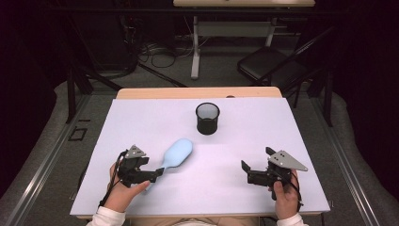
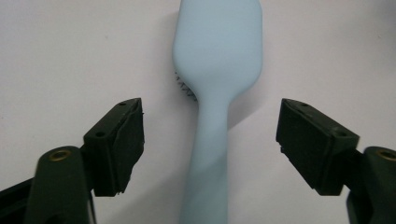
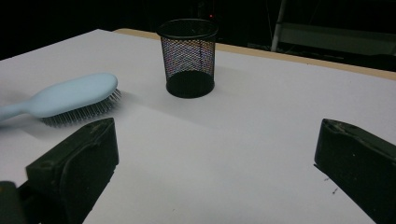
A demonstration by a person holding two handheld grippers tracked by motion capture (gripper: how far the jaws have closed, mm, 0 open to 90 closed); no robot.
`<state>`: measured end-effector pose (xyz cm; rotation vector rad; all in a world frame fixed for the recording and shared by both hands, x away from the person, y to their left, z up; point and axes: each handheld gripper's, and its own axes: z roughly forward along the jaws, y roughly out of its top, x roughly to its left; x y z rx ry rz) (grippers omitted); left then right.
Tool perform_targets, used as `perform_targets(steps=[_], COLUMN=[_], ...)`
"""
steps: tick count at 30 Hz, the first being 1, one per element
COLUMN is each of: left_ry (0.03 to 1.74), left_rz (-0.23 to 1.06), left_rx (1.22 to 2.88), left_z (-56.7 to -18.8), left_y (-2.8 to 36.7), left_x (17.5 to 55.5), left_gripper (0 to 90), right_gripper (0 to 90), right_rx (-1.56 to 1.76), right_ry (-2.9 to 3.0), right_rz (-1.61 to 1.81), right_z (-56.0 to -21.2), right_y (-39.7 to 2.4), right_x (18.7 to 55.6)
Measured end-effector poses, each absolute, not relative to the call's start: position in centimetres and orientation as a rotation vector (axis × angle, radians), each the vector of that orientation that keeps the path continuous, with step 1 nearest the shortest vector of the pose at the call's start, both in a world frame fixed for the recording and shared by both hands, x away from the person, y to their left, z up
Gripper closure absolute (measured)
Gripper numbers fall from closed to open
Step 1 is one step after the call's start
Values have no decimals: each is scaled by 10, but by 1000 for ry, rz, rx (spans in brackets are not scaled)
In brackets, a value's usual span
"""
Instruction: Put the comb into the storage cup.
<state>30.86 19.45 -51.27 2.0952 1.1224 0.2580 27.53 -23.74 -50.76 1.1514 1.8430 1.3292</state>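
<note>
Currently straddling the brush (image 2: 212, 116) handle with my left gripper (image 2: 210, 140), jaws spread, no contact; brush is lying bristles-down near the cup (image 1: 207, 118). Right gripper (image 3: 215, 158) is idling open.

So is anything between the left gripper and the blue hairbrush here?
Nothing visible. The left gripper has its jaws open on either side of the hairbrush handle, not touching it, with bare table around.

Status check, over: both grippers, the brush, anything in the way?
Left gripper open, astride brush handle, not touching. Right gripper open, empty. Brush flat, bristles down. Mesh cup stands beyond, clear.
</note>
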Motion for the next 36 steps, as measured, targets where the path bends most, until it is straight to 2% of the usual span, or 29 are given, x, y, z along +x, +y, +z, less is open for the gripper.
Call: perform_targets(steps=[2, 7, 10, 36], left_ry=[1134, 1134, 1121, 1109], left_rz=[246, 242, 252, 241], left_rx=[2087, 2106, 2135, 2243], left_z=[-512, -511, -511, -499], left_y=[194, 192, 189, 181], left_x=[310, 314, 319, 337], left_gripper=[161, 99, 5, 6], right_gripper=[0, 0, 0, 0], right_rx=[1152, 1152, 1151, 1150], right_ry=[1845, 1846, 1846, 1850], right_rz=[1326, 1328, 1327, 1320], right_z=[-508, -508, -508, -509], right_y=[-237, -237, -237, -236], right_x=[275, 275, 275, 275])
